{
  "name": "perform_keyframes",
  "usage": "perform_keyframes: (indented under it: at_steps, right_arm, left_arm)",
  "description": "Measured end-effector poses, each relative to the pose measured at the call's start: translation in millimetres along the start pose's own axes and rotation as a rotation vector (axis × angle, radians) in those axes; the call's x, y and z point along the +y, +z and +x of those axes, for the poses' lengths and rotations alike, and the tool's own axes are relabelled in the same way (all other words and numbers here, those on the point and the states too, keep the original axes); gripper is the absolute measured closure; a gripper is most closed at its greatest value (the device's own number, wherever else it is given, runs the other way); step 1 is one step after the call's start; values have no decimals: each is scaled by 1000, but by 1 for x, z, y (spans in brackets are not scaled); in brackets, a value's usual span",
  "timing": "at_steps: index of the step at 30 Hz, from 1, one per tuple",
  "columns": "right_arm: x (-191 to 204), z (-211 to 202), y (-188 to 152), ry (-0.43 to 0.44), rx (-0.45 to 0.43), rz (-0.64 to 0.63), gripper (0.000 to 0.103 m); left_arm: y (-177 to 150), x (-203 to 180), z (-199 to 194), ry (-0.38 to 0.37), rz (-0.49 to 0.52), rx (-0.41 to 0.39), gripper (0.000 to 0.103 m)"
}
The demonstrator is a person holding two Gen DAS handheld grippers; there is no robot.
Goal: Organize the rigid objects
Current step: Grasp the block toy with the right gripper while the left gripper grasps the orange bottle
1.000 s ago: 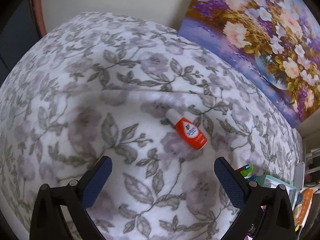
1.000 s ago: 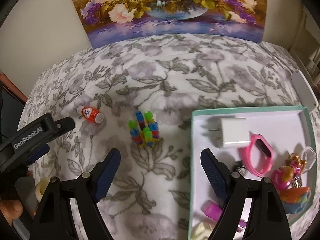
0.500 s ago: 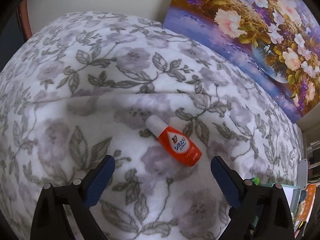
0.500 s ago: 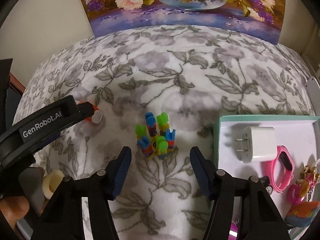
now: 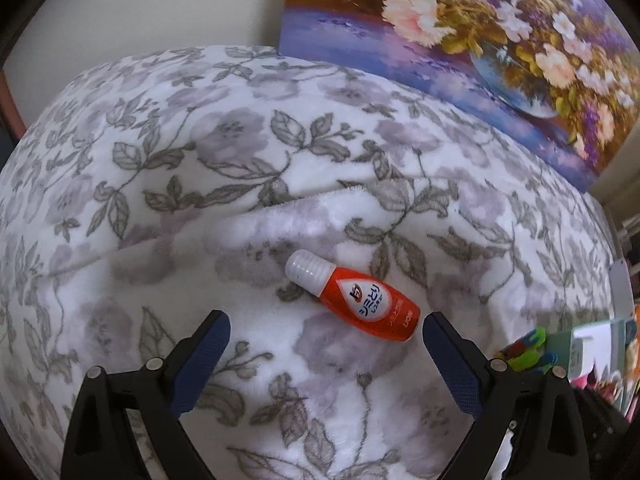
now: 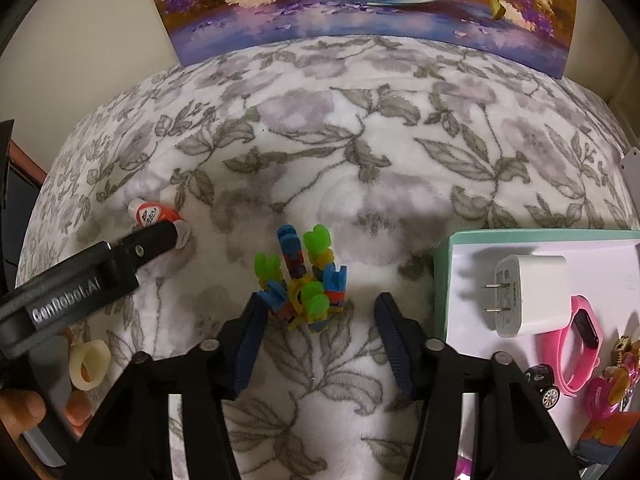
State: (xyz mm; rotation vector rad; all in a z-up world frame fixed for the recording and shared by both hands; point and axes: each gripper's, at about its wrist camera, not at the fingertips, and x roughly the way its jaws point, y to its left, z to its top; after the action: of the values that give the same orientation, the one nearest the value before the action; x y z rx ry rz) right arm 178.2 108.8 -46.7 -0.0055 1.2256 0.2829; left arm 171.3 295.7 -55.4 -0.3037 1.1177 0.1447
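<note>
1. We see the left gripper [image 5: 322,330] wide open, ribbed blue pads flanking the glossy orange bottle [image 5: 354,302] lying on the fuzzy floral blanket [image 5: 240,168]
2. Right gripper [image 6: 318,320] half-open around the knobbly plastic block cluster [image 6: 304,276]
3. Rightward, the mint-rimmed tray [image 6: 450,248] holds a smooth white charger [image 6: 532,294]

A flower painting [image 6: 360,0] leans against a cream wall [image 5: 160,12] behind floral fleece [image 6: 360,152].

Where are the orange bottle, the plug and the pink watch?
Orange bottle [image 5: 370,308]: left wrist view, on its white label.
Plug [image 6: 534,294]: right wrist view, on the white body.
Pink watch [image 6: 586,326]: right wrist view, on its dark screen.
</note>
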Motion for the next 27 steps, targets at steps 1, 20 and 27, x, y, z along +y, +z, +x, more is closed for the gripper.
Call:
perform_keyframes:
  at_steps: [1,20,27]
  right_arm:
    - [0,0,0,4,-1,-1,52]
    - [5,5,6,6,-18,-31,63]
    - [6,5,6,2,-24,-43,63]
  left_arm:
    - [-1,-1,0,-2,13,2,4]
    - [1,-24,17,101,320,-76,3]
    - [0,-28,15,84,319,-93,7]
